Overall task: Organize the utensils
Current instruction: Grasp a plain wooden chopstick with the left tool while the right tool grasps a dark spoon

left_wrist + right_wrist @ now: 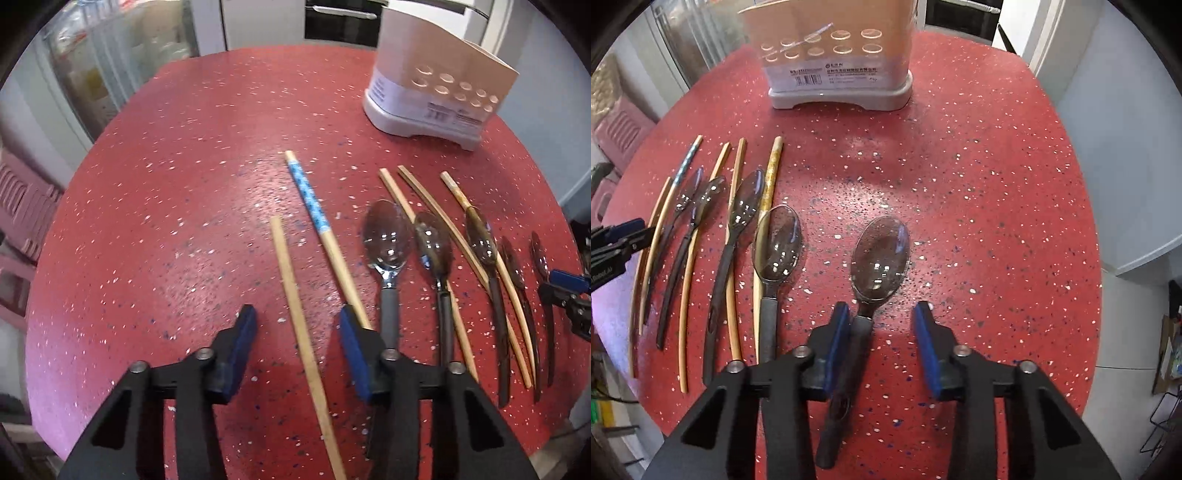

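A plain wooden chopstick (295, 306) lies on the red speckled table (177, 192), running between the fingers of my left gripper (297, 325). That gripper is open and neither pad touches the stick. A blue-patterned chopstick (310, 195) ends by its right fingertip. My right gripper (882, 317) is open over a dark-handled spoon (881, 254). The spoon's handle lies close beside the left pad (836, 339), far from the right one. A row of more spoons (777, 240) and chopsticks (733, 206) lies between the two grippers. The perforated utensil holder (838, 66) stands at the back.
The holder (424, 92) stands near the table's far right edge in the left wrist view. Pink plastic stools (22, 206) sit beyond the table's left rim, with a glass-fronted cabinet (110, 74) behind. The right gripper (565, 291) shows at the right edge.
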`<control>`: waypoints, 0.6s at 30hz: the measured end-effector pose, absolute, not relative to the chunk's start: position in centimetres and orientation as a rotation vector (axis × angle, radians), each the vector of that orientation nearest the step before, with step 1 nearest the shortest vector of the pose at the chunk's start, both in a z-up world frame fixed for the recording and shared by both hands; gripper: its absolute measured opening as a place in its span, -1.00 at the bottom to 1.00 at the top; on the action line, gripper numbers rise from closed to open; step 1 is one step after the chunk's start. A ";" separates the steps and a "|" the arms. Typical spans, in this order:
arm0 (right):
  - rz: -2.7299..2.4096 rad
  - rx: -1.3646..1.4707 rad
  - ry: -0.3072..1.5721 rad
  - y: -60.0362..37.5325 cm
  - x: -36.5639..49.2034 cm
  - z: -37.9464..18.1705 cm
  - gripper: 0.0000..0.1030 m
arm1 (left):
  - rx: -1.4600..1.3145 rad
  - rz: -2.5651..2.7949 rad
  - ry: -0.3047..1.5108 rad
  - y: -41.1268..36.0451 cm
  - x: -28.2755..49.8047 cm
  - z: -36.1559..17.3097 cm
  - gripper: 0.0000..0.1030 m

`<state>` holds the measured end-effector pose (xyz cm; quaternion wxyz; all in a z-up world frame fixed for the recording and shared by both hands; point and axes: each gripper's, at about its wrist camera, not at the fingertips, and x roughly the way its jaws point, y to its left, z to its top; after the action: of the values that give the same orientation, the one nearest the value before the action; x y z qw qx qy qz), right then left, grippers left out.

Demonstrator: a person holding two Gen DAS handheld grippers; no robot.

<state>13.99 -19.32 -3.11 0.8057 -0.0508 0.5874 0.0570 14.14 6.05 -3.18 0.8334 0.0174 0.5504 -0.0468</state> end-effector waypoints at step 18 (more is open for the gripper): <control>0.327 0.053 1.131 -21.8 14.6 -0.1 -0.75 | -0.107 -0.111 0.991 7.4 11.3 1.0 -0.33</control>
<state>14.57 -21.78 -0.07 0.8314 0.0251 0.5332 0.1541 11.30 7.44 1.01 0.8770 -0.0513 0.4748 -0.0534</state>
